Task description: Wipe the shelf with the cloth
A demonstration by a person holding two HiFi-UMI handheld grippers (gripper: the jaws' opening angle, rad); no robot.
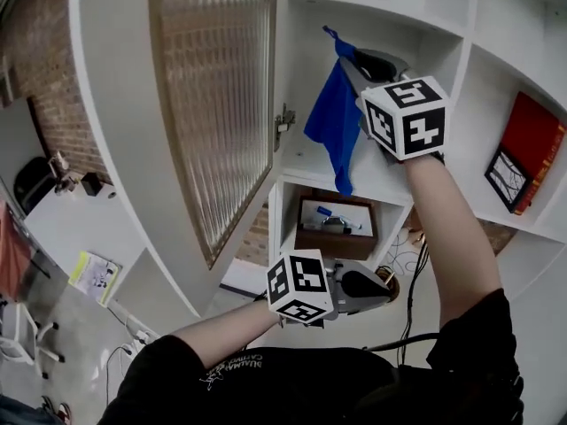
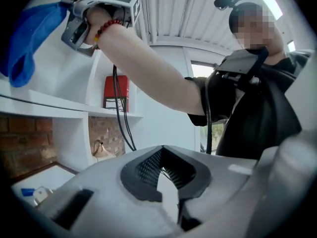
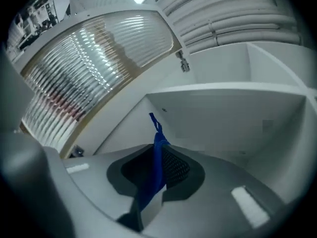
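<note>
Blue fabric cloth (image 1: 332,118) hangs over front edge of white shelf board (image 1: 383,177), top corner pinched in right gripper (image 1: 359,60). Left gripper (image 2: 166,172) low, jaws pressed together, empty. Best next: lower cloth flat onto board, sweep evenly, avoid open ribbed-glass door (image 1: 217,87).

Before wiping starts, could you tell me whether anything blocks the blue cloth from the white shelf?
Nothing visible: the blue cloth in the right gripper hangs above the white shelf board, ribbed glass door open.
</note>
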